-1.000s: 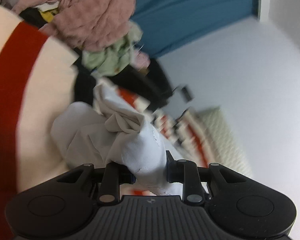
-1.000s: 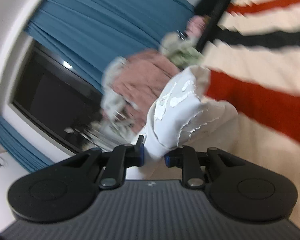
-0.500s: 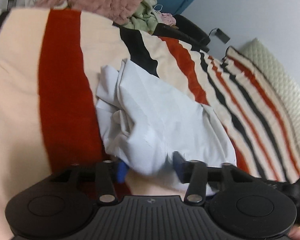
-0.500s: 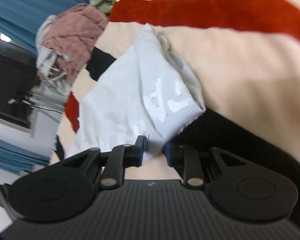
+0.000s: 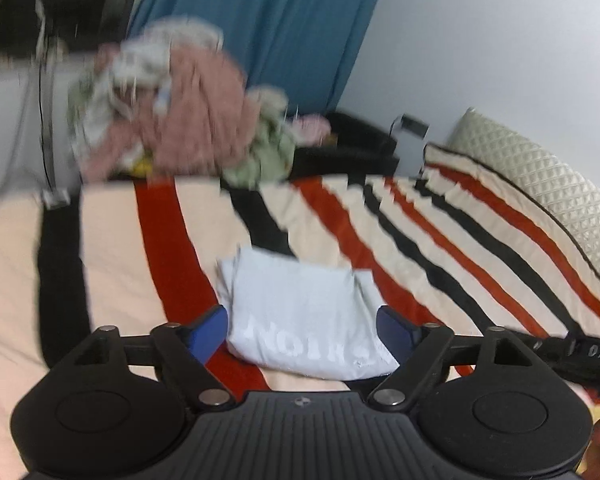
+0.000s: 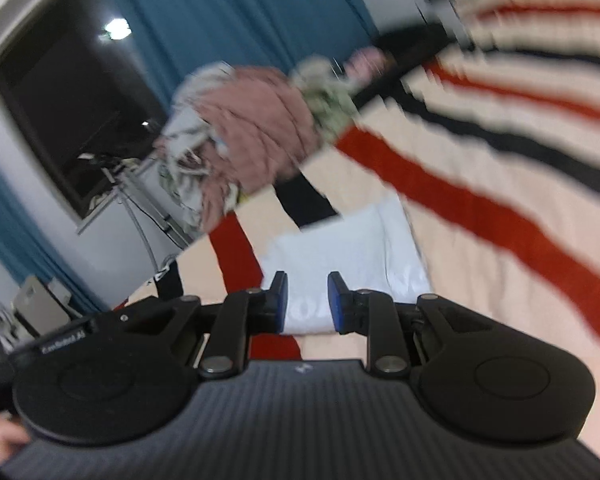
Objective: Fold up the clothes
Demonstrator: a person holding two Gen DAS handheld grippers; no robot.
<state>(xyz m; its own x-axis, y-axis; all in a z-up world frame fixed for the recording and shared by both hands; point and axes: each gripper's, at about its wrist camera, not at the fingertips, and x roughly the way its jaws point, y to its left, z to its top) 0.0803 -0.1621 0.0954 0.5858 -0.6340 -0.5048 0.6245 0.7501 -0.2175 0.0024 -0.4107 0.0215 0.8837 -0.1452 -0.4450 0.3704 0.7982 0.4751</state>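
One folded white garment [image 5: 300, 316] lies between two parted claws.

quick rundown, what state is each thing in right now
white shirt: folded into a compact bundle, lying on the blanket, not held
left claw: open wide, fingers either side of the shirt
right claw: open, narrower gap, nothing gripped
clothes pile: unfolded, heaped at the bed's far edge
blanket: spread flat
curtain: drawn

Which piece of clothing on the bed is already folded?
The white shirt, lying flat alone on the striped blanket before the open left gripper. The other clothes form a crumpled pile behind.
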